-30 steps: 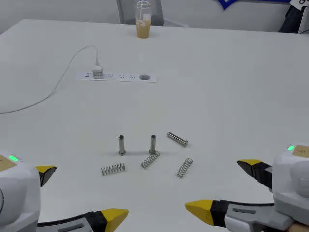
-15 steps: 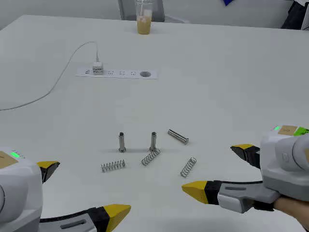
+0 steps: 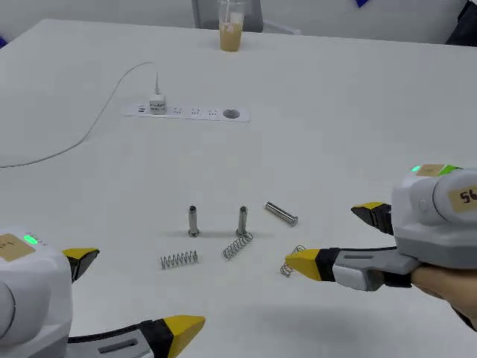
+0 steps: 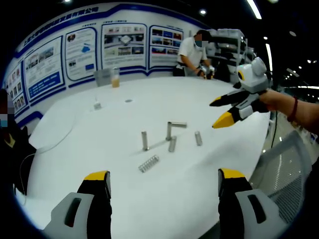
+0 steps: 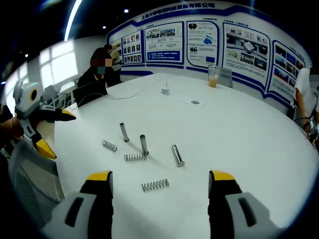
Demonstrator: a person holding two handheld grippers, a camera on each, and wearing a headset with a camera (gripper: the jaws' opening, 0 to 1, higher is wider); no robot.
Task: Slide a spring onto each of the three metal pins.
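Evidently at the first pick: no spring sits on a pin yet

The right hand-held gripper hangs low over the white surface, its jaws spread wide and holding nothing. Its nearer yellow tip partly covers the rightmost spring, which in the right gripper view lies just ahead, between the jaws. The left hand-held gripper sits nearer the person, likewise released and empty. Beyond, the middle spring ends at the foot of one upright pin. The left spring lies near the second upright pin, and the third pin lies flat. The next move, I judge, calls for lowering onto the rightmost spring, pinching it across its coils, then threading it over a standing pin.
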